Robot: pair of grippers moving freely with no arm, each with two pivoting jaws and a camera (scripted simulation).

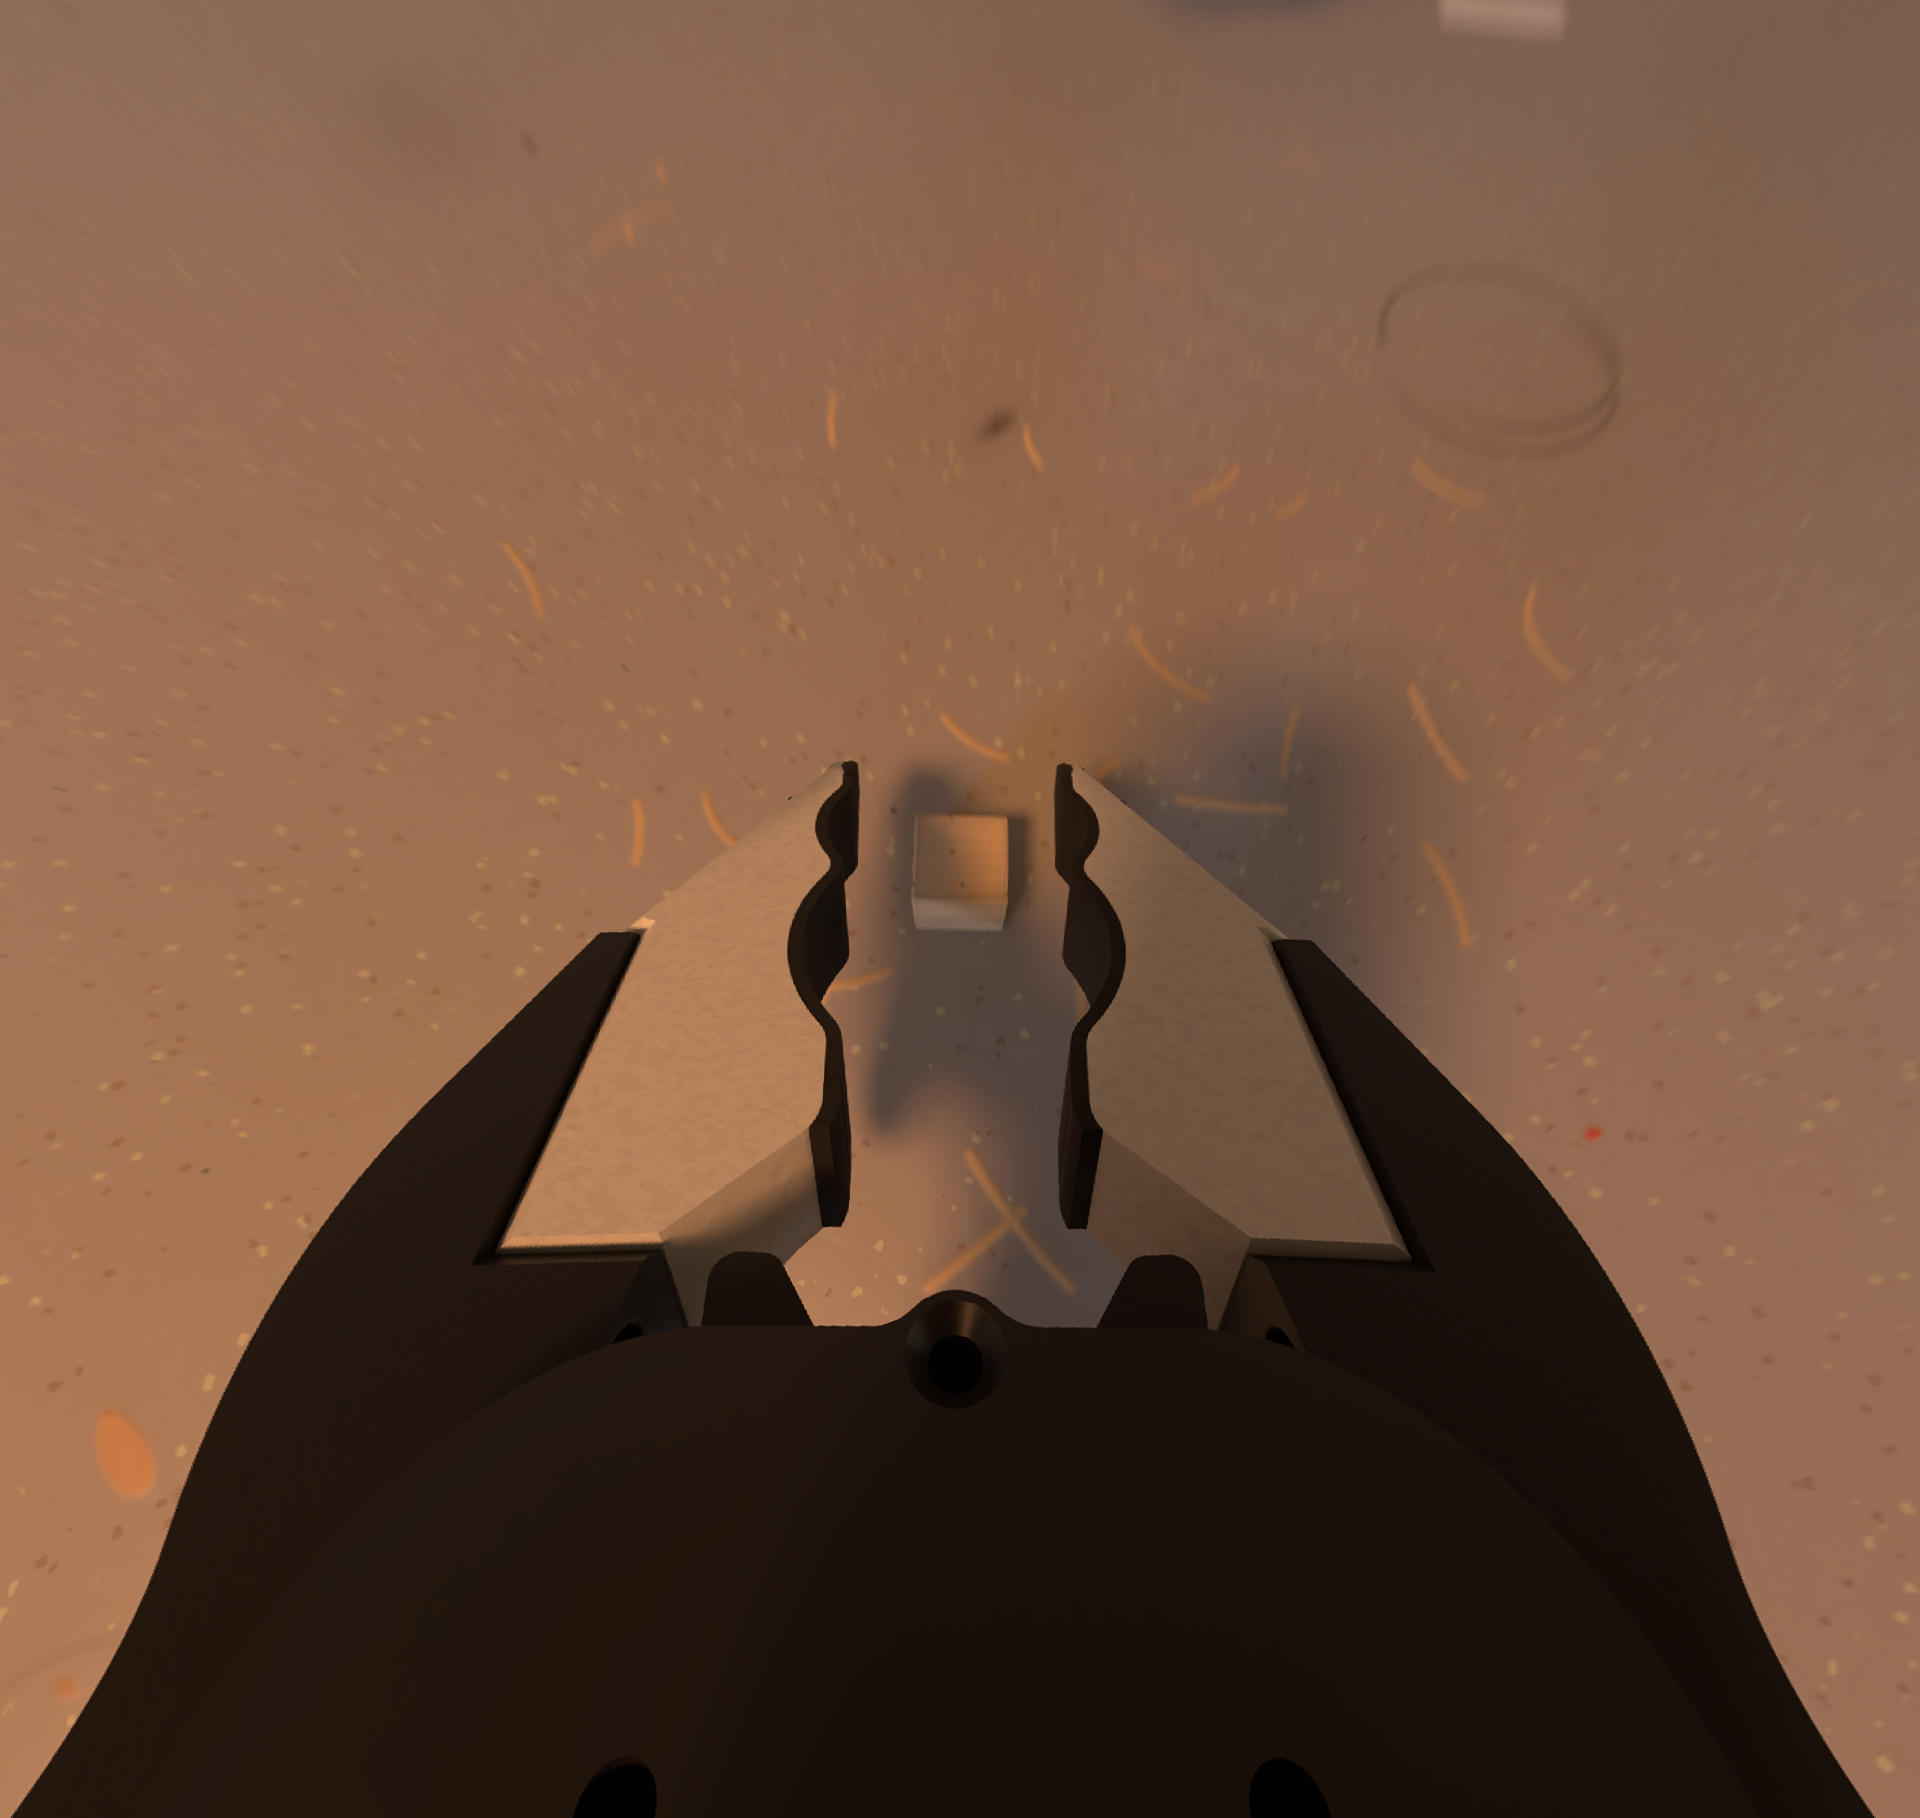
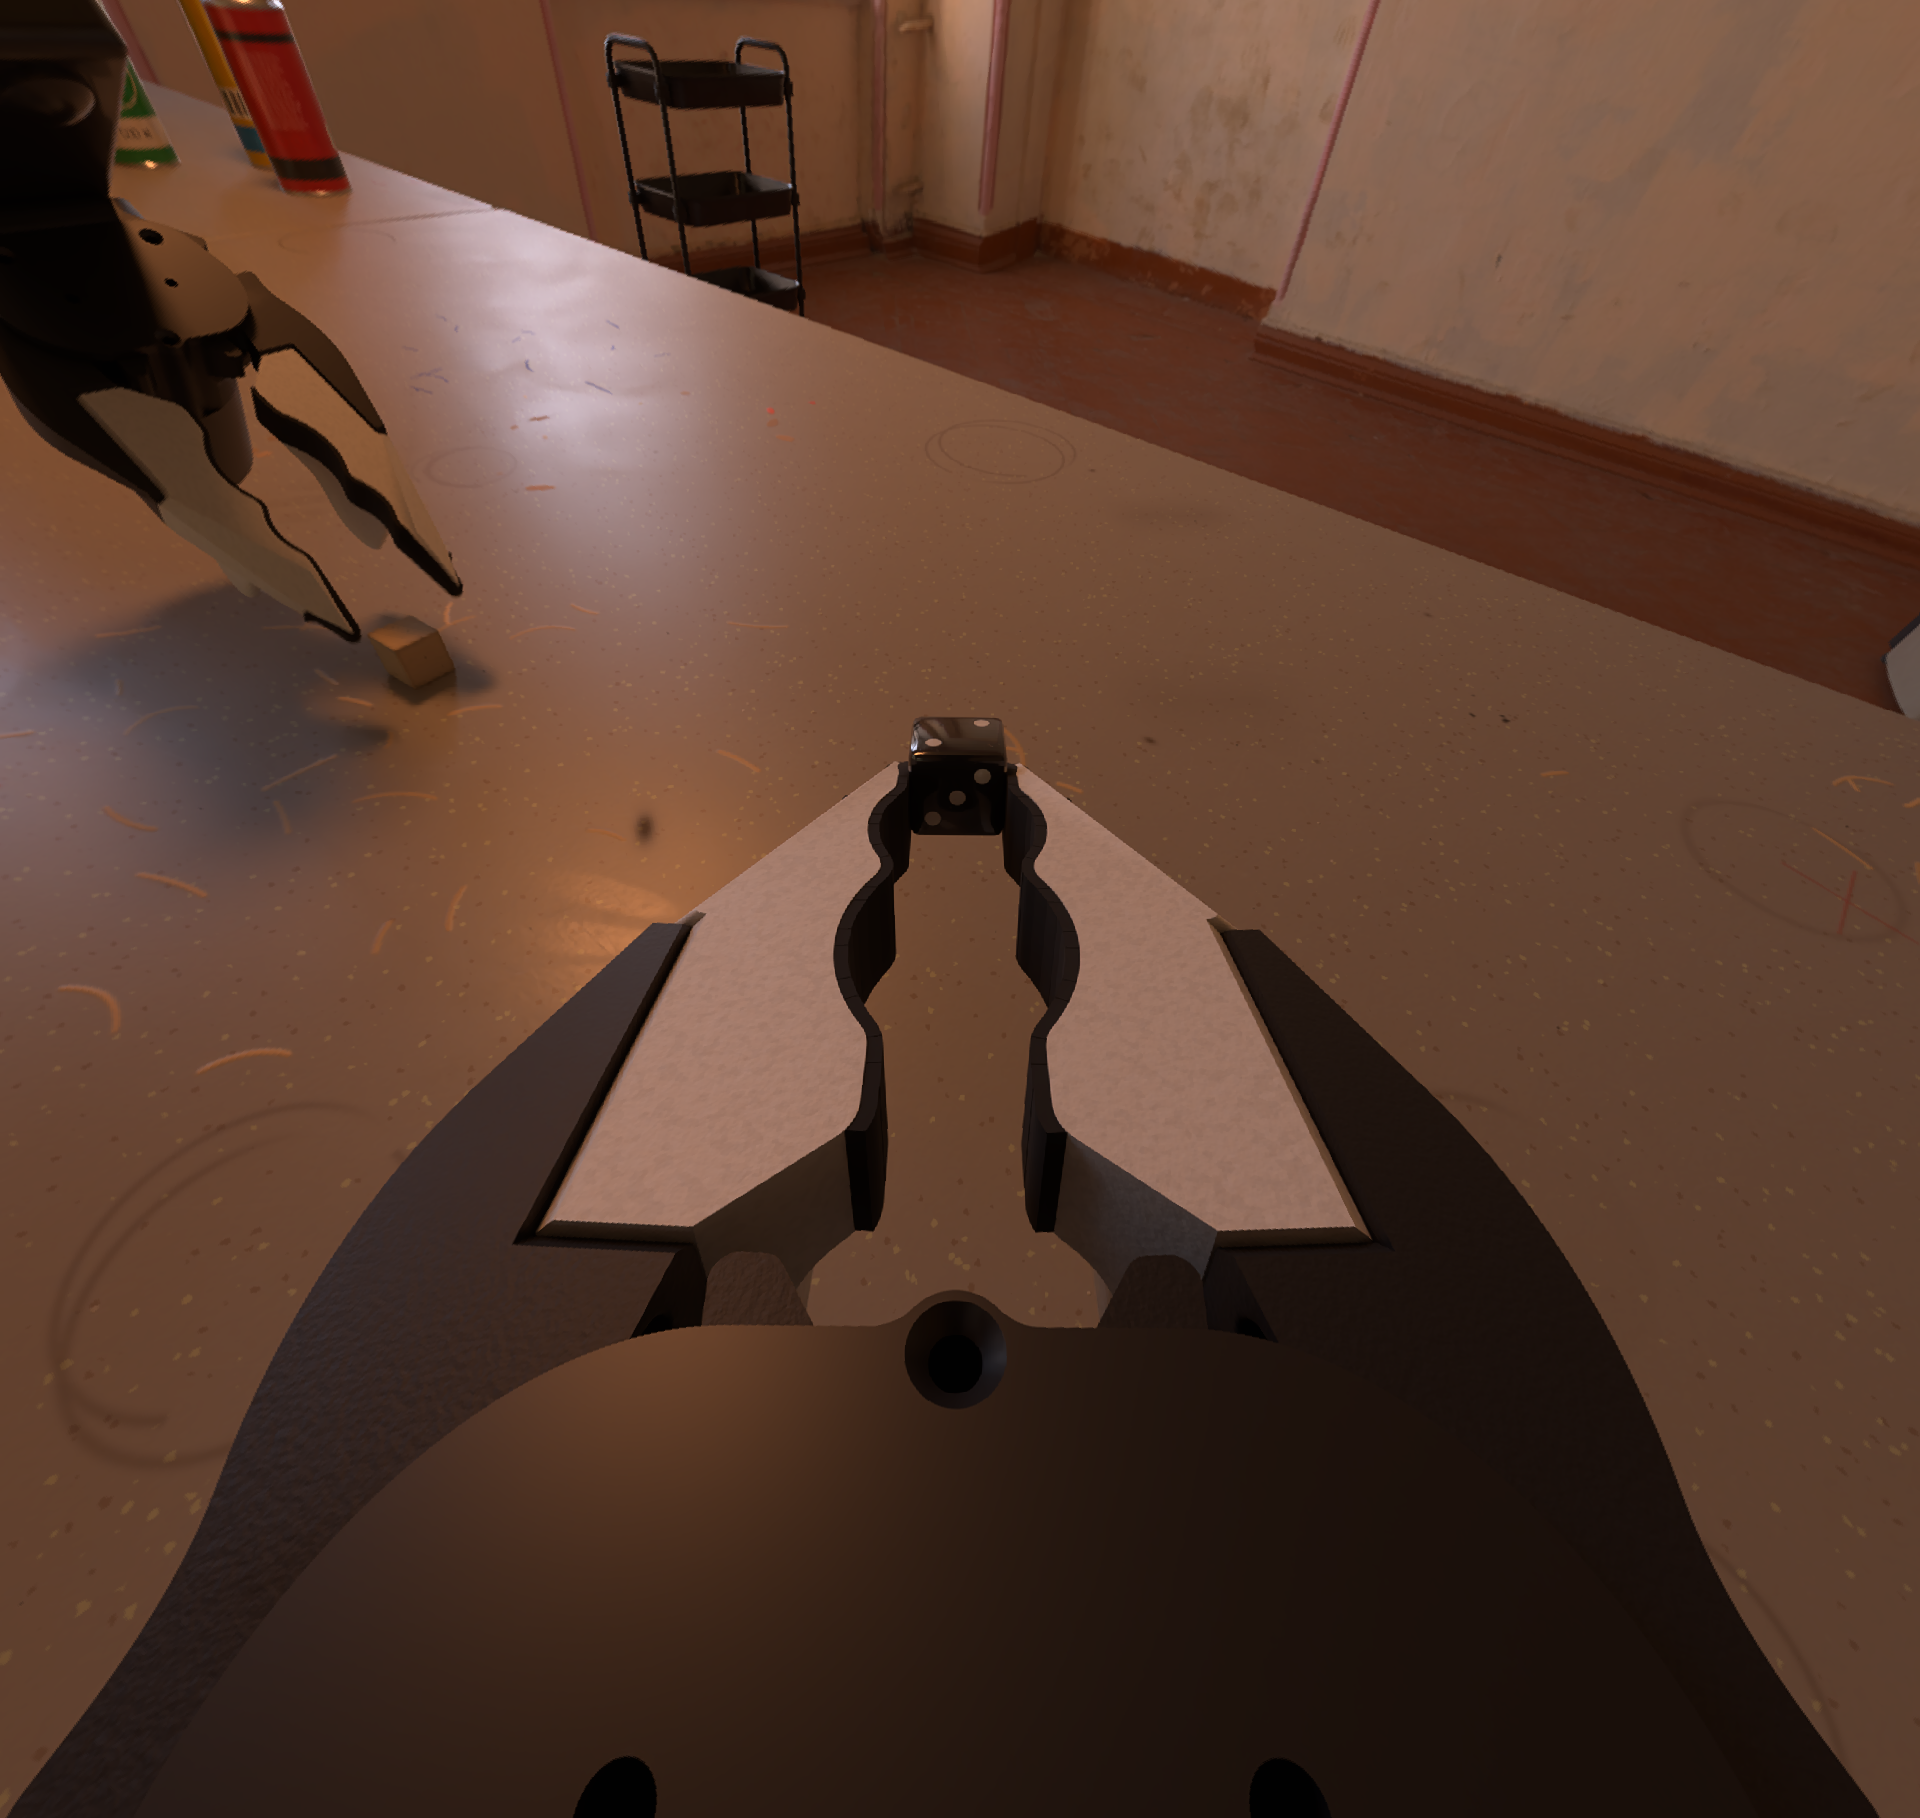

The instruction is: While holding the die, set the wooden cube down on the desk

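The small wooden cube (image 1: 961, 869) rests on the speckled desk (image 1: 520, 418), seen between my left gripper's open fingers without touching them. My left gripper (image 1: 956, 781) is open and hovers just above the cube. In the right wrist view the cube (image 2: 414, 648) sits on the desk (image 2: 1351, 729) beneath the left gripper (image 2: 405, 610), whose fingertips hang just over it. My right gripper (image 2: 956, 776) is shut on a black die (image 2: 956, 776) with white pips, held at its fingertips above the desk.
Spray cans (image 2: 272, 85) stand at the desk's far left corner. A black tiered cart (image 2: 717, 168) stands on the floor beyond the desk's far edge. A pale block (image 1: 1501, 7) lies far off on the desk. A white object (image 2: 1903, 667) pokes in at the right edge.
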